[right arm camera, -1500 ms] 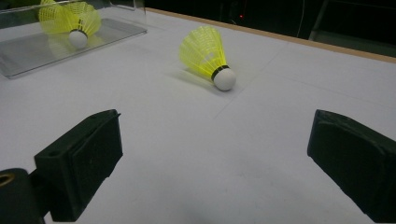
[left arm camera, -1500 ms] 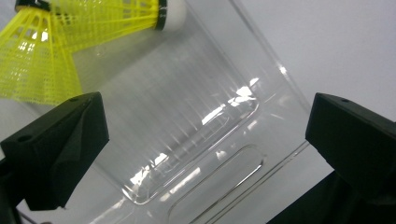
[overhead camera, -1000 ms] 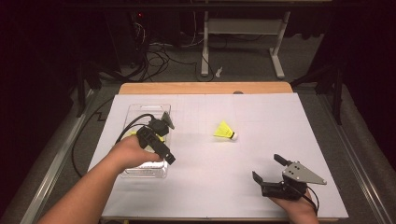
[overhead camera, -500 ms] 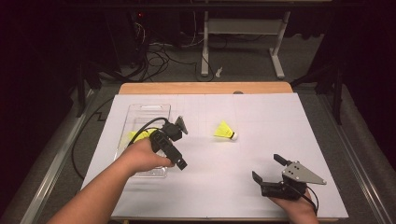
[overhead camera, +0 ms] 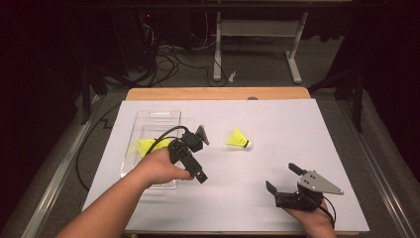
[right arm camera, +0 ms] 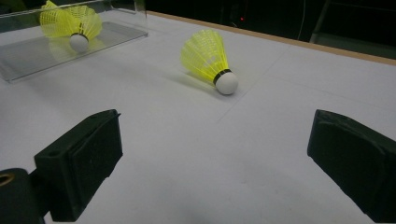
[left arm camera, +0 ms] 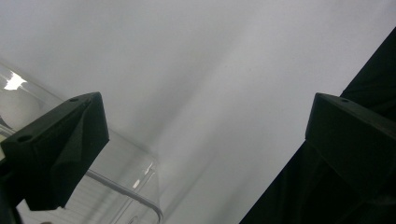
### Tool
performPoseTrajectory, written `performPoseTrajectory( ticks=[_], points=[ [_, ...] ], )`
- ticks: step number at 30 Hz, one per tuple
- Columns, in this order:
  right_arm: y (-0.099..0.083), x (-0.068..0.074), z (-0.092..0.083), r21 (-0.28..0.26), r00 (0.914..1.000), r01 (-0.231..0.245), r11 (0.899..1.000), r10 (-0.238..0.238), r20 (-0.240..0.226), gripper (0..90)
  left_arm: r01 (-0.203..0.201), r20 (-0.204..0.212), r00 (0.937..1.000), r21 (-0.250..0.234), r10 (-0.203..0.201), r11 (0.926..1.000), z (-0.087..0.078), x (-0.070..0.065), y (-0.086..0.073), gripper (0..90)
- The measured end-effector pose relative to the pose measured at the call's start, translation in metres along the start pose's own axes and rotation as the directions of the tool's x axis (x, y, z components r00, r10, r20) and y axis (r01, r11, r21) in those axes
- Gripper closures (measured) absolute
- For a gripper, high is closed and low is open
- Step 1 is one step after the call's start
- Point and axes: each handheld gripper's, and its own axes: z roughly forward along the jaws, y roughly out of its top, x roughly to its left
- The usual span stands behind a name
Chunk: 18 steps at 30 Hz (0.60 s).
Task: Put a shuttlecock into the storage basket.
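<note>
High view shows your left gripper (overhead camera: 199,154) has swung right, away from the clear tray (overhead camera: 130,163) where one shuttlecock (overhead camera: 146,146) lies; jaws spread, empty. The second shuttlecock (overhead camera: 237,138) waits mid-table, next to fetch. Your right gripper (overhead camera: 283,178) rests open near you

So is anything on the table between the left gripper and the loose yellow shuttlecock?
Nothing visible: bare white table separates the left gripper from the yellow feathered shuttlecock with the white cork tip. The clear plastic tray lies behind it.
</note>
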Motion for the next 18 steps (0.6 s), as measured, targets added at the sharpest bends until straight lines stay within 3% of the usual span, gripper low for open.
performPoseTrajectory(
  ticks=[8, 10, 18],
  points=[
    [0.003, -0.002, 0.004, -0.001, 0.9992, -0.033, 0.999, 0.033, 0.023, 3.2, -0.033, 0.001, 0.9995, 0.006, 0.033, 0.9994, 0.005, -0.008, 0.000, 0.8],
    [0.007, -0.001, 0.007, 0.010, 0.9993, -0.022, 1.000, 0.021, 0.029, 3.3, -0.051, -0.003, 0.9987, 0.021, 0.051, 0.9985, 0.006, -0.009, 0.000, 0.8],
    [0.024, 0.006, 0.018, 0.031, 0.9997, -0.005, 1.000, 0.005, 0.023, 3.3, -0.043, 0.021, 0.9989, 0.003, 0.043, 0.9991, 0.006, -0.006, -0.001, 0.8]
  ],
)
